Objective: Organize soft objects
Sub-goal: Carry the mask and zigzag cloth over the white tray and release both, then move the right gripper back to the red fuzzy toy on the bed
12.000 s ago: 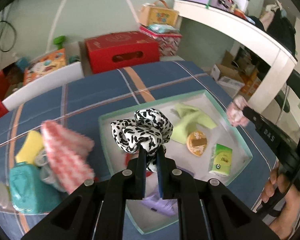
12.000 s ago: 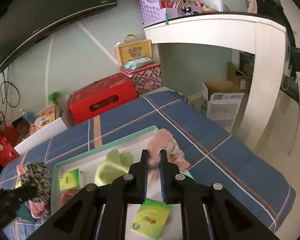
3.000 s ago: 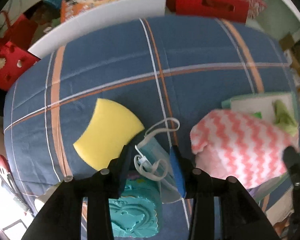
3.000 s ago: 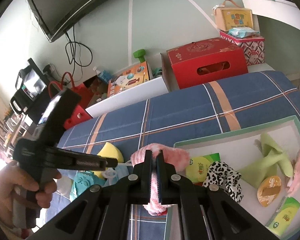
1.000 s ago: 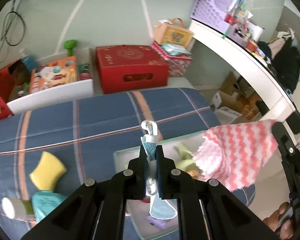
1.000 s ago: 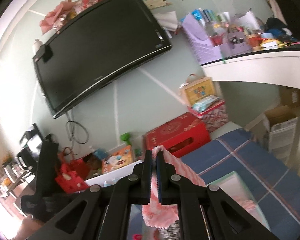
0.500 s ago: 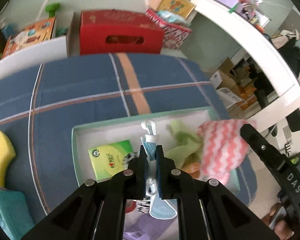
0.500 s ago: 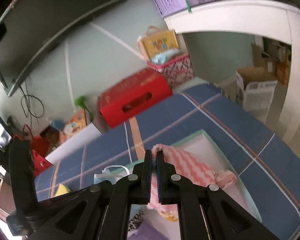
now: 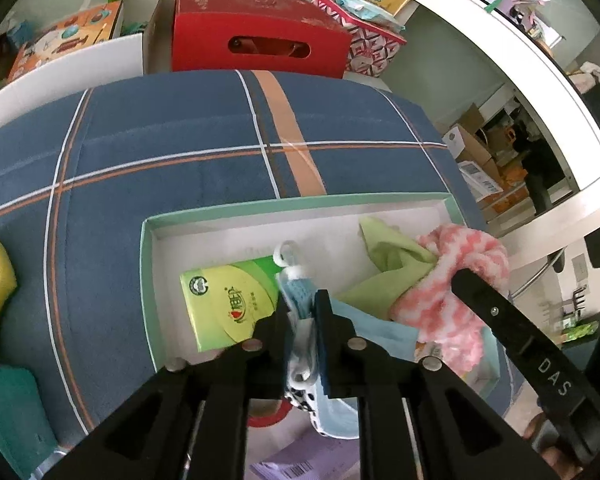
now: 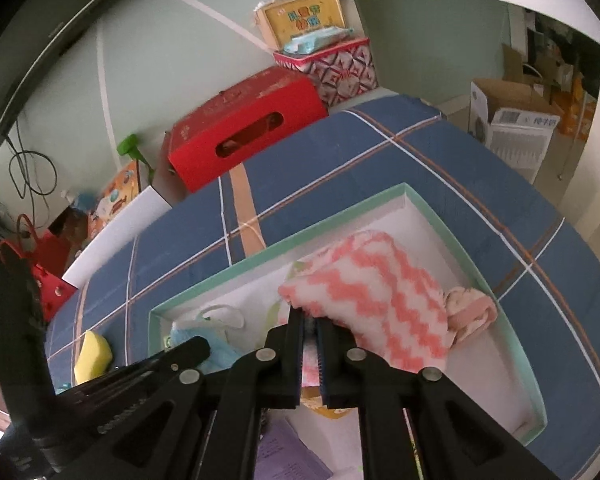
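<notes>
Now both grippers work inside the green-rimmed box on the bed: the left gripper is clamped on the blue face mask near the box's left wall, the right gripper pinches the pink zigzag cloth toward its right side.

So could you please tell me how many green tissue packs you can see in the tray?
1 that shows clearly: the green tissue pack lies in the tray near its left wall, just ahead of the left gripper. Others may be hidden under the cloths.

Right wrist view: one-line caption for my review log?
Right gripper lowers pink-and-white zigzag cloth into the green-rimmed box.
</notes>
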`<state>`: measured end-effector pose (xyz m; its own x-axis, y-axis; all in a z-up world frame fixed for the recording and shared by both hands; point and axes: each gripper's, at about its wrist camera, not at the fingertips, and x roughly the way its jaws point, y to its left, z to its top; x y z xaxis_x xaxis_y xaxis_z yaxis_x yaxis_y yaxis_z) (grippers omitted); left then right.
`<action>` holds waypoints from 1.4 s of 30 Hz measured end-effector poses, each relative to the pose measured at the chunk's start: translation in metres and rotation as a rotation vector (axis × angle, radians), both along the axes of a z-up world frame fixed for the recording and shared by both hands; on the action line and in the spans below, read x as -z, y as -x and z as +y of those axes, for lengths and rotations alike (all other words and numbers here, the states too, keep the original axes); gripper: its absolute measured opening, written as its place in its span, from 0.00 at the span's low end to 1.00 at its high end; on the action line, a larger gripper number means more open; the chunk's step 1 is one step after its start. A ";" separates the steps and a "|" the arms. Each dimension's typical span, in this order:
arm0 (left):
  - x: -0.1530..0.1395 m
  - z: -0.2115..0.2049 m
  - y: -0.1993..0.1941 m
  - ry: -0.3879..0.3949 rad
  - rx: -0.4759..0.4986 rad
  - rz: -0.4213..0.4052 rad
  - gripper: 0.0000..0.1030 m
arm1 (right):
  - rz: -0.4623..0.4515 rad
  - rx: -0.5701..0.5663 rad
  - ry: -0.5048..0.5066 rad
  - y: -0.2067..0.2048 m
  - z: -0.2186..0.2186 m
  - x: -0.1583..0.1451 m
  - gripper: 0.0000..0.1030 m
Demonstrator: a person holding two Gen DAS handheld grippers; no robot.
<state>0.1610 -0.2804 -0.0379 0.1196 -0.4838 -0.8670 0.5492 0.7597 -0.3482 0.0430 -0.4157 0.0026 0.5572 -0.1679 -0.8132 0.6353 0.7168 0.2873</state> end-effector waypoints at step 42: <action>-0.045 0.099 0.020 -0.170 -0.198 -0.129 0.88 | 0.172 -0.119 0.150 -0.001 0.044 -0.034 1.00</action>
